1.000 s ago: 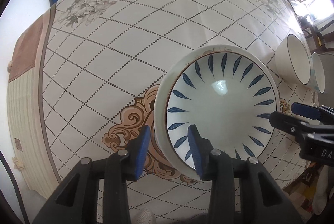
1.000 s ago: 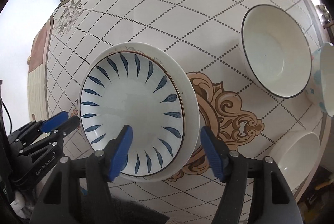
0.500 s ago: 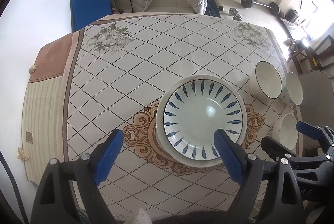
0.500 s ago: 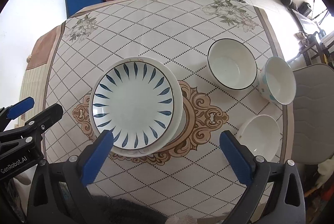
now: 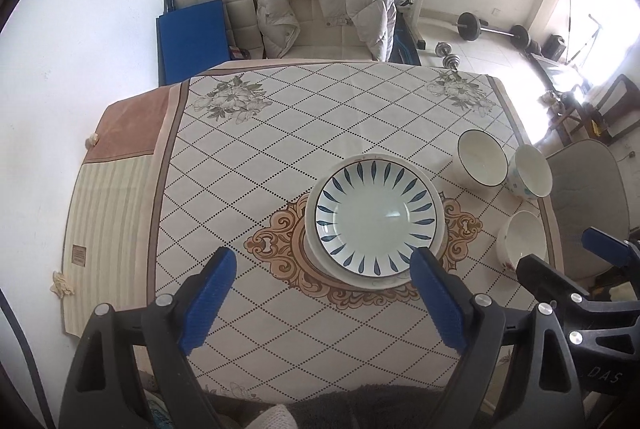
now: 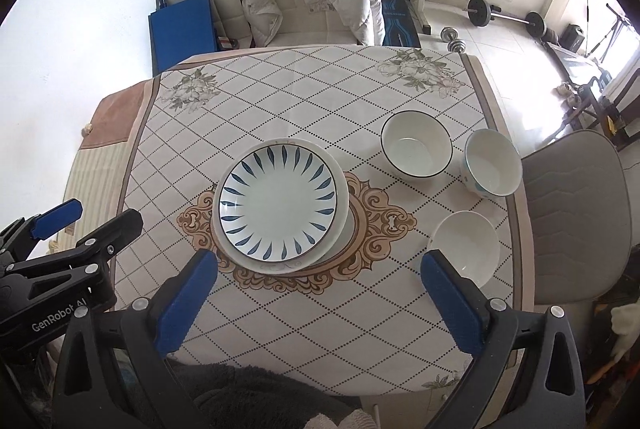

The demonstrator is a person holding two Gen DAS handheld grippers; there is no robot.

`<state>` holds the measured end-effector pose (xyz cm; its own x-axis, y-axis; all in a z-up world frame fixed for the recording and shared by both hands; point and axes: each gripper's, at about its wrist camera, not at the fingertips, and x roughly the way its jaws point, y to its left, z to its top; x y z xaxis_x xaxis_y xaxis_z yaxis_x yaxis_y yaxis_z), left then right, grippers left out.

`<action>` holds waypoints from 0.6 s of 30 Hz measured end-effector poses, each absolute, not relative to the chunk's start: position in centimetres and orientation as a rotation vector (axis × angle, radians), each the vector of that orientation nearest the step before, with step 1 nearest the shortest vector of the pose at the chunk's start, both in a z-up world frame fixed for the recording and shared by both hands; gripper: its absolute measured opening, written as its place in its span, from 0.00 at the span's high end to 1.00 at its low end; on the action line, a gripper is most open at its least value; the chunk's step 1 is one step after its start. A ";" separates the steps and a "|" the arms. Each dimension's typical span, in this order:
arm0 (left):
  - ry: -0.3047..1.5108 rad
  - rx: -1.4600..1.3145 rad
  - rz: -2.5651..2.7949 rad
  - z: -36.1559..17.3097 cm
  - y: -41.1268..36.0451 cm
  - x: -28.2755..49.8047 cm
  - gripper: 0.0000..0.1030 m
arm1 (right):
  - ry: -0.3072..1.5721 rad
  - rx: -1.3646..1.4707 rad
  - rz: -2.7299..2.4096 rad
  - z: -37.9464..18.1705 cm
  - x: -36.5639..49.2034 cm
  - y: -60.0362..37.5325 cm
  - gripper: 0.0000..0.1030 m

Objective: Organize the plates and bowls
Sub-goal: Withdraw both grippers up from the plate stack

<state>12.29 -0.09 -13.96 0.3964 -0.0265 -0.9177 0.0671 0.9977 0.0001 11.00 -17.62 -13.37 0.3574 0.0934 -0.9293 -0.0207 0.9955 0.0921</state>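
Where plates [image 6: 276, 203] stack — bowls [image 6: 416, 149] empty, apart

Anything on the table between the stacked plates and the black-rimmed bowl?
Nothing: only bare tablecloth lies between the stacked plates and the black-rimmed bowl. The right wrist view shows it best.

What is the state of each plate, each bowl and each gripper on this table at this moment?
Blue-petal plate: stacked on a white plate, upright, empty.
White plate: lowest, flat on the tablecloth.
Black-rimmed bowl: upright, empty, alone.
Blue-flowered bowl: upright, empty, alone.
Plain white bowl: upright, empty, alone.
Left gripper: open, holding nothing.
Right gripper: open, holding nothing.
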 end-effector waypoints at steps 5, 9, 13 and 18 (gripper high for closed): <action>1.155 0.025 -0.084 -13.3 0.6 10.6 0.14 | 1.186 0.075 0.038 -11.9 8.8 -16.9 0.00; 1.132 -0.006 -0.099 -12.8 1.4 9.5 0.14 | 1.172 0.088 0.028 -10.9 7.1 -16.3 0.00; 1.048 0.013 -0.118 -11.7 1.4 8.9 0.14 | 1.119 0.155 0.035 -10.0 5.9 -16.6 0.00; 0.964 0.087 -0.138 -10.8 -0.3 9.4 0.14 | 1.026 0.222 -0.018 -9.4 4.5 -19.7 0.00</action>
<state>9.40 -0.33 -10.82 0.5625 -0.0783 -0.8231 0.1559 0.9877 0.0126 4.50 -19.68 -9.38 0.5203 0.0891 -0.8493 0.1188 0.9773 0.1753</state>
